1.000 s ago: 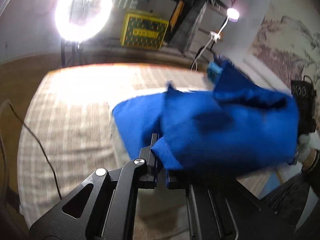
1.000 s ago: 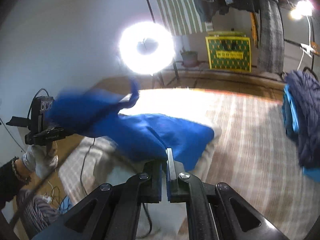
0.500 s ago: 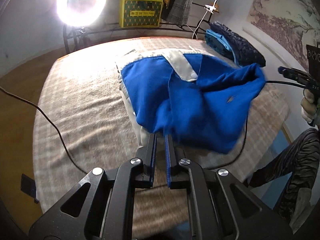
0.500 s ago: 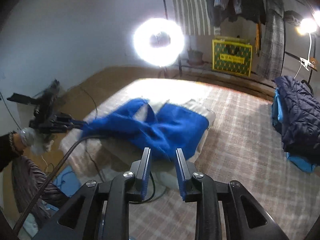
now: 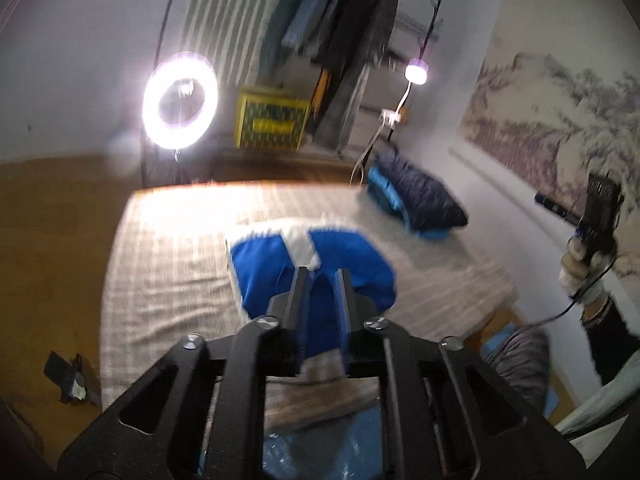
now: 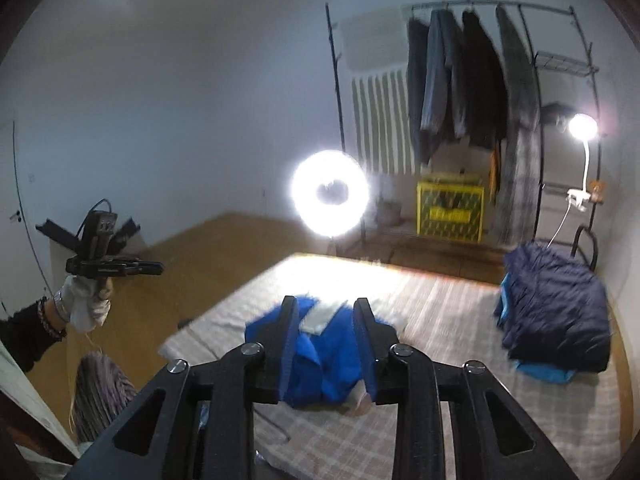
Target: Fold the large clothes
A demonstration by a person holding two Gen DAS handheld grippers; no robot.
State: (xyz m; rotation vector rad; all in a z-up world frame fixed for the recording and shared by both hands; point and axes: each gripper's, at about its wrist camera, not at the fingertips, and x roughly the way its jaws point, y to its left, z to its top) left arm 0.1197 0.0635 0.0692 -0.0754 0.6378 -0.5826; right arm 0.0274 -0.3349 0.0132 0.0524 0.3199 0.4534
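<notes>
The blue garment (image 5: 280, 268) lies folded on the bed (image 5: 168, 248), a white panel showing at its top. Both tools are above it and clear of it: the left tool (image 5: 323, 276) has its jaws opening, nothing between them; the right tool (image 6: 326, 312) likewise, jaws opening and empty. A dark jacket (image 6: 556, 304) sits at the bed's far corner.

A bedroom in a home, set up for filming — low bed (image 6: 460, 420) under a checked cover, clothes rail (image 6: 492, 10) hung with dark coats (image 6: 468, 80), a landscape wall hanging (image 5: 532, 112), wooden floor (image 5: 52, 240). A lit ring light (image 6: 330, 194) on a stand and a clip lamp (image 6: 583, 126). Yellow crate (image 6: 450, 210) by the rail — blurred, possibly a drinks crate.
</notes>
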